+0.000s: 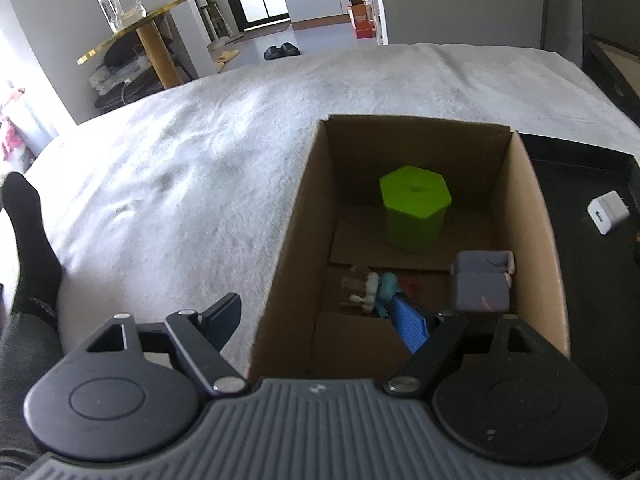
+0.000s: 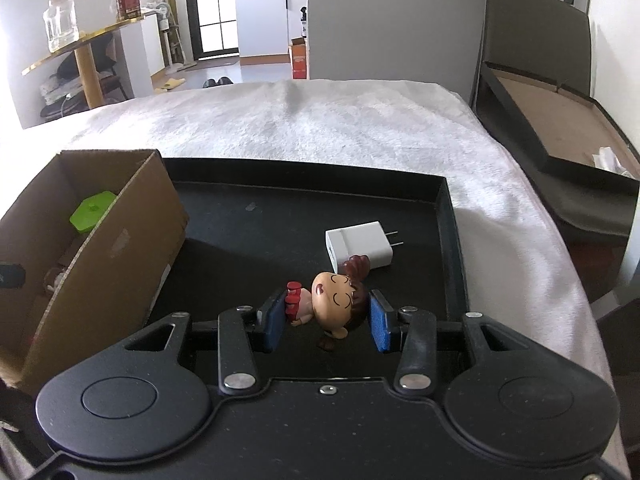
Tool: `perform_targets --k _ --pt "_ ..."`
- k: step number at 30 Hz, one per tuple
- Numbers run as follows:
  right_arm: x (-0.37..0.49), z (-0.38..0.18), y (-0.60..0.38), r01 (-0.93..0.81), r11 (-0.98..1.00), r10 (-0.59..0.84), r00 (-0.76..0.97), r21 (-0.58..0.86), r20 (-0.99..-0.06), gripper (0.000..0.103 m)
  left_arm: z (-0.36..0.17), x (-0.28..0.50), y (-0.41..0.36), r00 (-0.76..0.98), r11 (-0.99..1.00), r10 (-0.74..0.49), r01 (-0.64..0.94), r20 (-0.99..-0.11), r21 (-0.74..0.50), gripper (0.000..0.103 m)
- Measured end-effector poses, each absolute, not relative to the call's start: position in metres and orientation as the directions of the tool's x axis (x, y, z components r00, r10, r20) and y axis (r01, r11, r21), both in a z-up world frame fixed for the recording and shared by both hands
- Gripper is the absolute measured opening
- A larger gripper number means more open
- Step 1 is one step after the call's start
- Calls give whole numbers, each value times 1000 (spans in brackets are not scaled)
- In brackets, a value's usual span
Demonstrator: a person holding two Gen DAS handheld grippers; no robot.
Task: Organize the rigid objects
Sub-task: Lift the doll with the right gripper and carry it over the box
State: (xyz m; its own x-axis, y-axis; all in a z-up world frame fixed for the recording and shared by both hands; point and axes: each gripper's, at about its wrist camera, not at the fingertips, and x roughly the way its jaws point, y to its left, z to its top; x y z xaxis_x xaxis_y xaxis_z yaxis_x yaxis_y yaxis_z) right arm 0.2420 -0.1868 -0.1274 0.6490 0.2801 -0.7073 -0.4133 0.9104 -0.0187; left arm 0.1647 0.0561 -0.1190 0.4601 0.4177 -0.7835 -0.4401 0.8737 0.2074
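While my right fingers (image 2: 329, 316) are clamping the figurine (image 2: 328, 304), I am aiming to clear the box (image 2: 132, 236) wall; left fingers (image 1: 320, 320) are gaping empty.

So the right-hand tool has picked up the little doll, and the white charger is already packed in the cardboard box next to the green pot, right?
Not quite. The white charger is not in the cardboard box; the right wrist view shows it lying on the black tray, just beyond the doll. The rest holds: the right gripper has its jaws closed on the doll, and the green pot is in the box.
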Motion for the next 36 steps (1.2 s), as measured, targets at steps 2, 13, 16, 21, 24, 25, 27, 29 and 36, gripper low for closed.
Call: perform_targets --k 2,13,16,21,24,25,27,29,36 --pt "239 -121 -183 -423 905 274 660 -44 -699 42 -120 162 55 464 875 416 -440 -782 204 81" --pt "225 -92 -155 -468 877 285 690 -110 -665 42 -116 147 64 519 891 355 -440 -777 112 81" --pt "221 -85 -144 -479 870 296 699 -119 -651 42 -117 143 71 532 888 343 -453 -774 82 80" --pt "217 -76 -122 -502 855 322 707 -127 -630 42 -119 138 76 554 884 342 -464 -759 60 63" --pt "215 -73 -108 -522 842 341 709 -135 -617 42 -121 135 80 555 882 331 -470 -763 40 40" --pt "214 -71 -103 -530 836 349 710 -139 -612 42 -121 134 80 555 878 341 -476 -758 46 34" --pt "212 -69 -96 -543 828 366 711 -138 -600 42 -120 133 82 561 874 349 -485 -750 44 27" --pt "210 -67 -88 -564 818 394 695 -115 -601 42 -119 132 87 566 869 345 -495 -749 26 22" --pt "204 -68 -59 -621 770 428 675 -149 -600 42 -119 128 94 584 867 335 -499 -739 -2 13"
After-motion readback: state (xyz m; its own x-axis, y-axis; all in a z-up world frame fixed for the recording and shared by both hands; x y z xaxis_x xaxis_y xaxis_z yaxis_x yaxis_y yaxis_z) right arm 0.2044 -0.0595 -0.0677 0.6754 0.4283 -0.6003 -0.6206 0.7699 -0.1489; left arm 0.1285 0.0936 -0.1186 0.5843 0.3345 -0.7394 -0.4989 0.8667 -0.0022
